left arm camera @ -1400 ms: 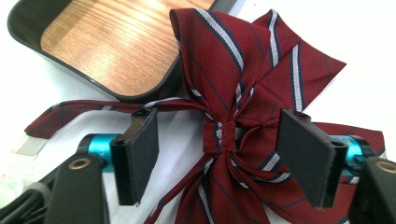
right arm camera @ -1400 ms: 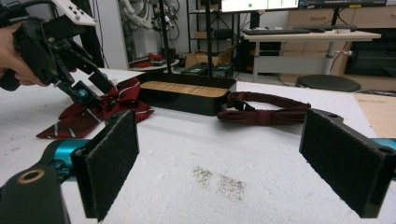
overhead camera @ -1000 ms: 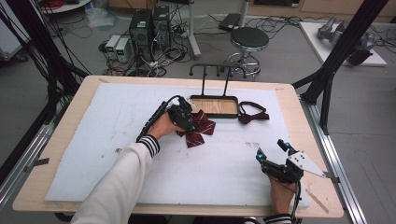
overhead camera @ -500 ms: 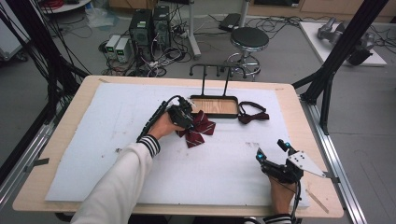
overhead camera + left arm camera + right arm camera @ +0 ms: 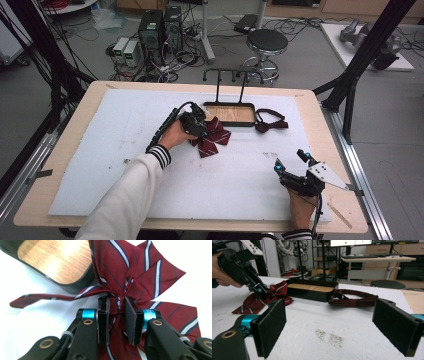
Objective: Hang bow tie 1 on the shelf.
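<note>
Two hand-held grippers: I have one in each hand, both low over the worktop (image 5: 75, 150).
Left hand-held gripper (image 5: 199, 126): pinching the striped bow tie (image 5: 212, 136) at its knot; jaws have just been closing and now press the centre band from both sides, seen close up in the left gripper view (image 5: 117, 312).
Striped bow tie, place: lying on the white sheet (image 5: 240, 175), just in front of the tray's near left corner; one wing (image 5: 120, 262) reaches up against the tray wall, a thin strap end (image 5: 37, 298) trails off sideways on the sheet.
Striped bow tie, look: dark red with white and navy stripes, wings fanned out either side of the knot.
Tray (image 5: 210, 106): black rim, wooden floor, sits at the far middle of the sheet; two black posts rise behind it to a hooked rack (image 5: 235, 75).
Second tie (image 5: 272, 122): plain dark maroon, just right of the tray, flat on the sheet, untouched.
Right hand-held gripper (image 5: 292, 165): jaws spread wide, nothing between them; I hold it near the front right of the worktop, well apart from both ties. Right gripper view has its felt pads (image 5: 272, 327) wide apart with bare sheet between.
Sheet marks: small dark speckle patch (image 5: 329, 337) ahead of the right jaws.
Stool (image 5: 266, 42): on the floor beyond the worktop.
</note>
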A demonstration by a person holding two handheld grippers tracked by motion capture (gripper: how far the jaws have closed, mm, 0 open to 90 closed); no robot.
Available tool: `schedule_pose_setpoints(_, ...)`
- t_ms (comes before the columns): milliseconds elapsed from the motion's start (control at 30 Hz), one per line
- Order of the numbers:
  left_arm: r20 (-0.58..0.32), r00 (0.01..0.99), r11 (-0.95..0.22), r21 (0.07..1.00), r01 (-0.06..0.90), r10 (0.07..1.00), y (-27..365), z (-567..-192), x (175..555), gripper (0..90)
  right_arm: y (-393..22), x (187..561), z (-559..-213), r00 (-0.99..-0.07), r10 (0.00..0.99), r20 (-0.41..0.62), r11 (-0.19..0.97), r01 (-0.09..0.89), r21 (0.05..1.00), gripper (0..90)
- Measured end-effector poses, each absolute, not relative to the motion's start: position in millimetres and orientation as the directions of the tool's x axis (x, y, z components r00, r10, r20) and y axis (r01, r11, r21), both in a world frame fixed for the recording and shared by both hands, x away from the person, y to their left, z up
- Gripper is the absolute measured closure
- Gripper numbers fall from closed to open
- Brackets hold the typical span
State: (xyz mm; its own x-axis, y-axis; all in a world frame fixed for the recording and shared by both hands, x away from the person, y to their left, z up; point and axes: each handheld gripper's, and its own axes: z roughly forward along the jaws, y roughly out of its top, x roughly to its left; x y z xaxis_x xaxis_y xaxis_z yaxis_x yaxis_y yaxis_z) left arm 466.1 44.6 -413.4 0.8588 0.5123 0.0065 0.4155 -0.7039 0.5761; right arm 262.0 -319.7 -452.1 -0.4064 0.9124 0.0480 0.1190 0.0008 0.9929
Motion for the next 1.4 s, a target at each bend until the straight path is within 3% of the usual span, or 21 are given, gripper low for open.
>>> schedule_pose_setpoints(1400,0.046,0.856,-0.527,0.804,0.275,0.516,75,-335,449,74.9,-319,262,-452,-0.406,0.912,0.052,-0.002,0.123,0.992,11.1)
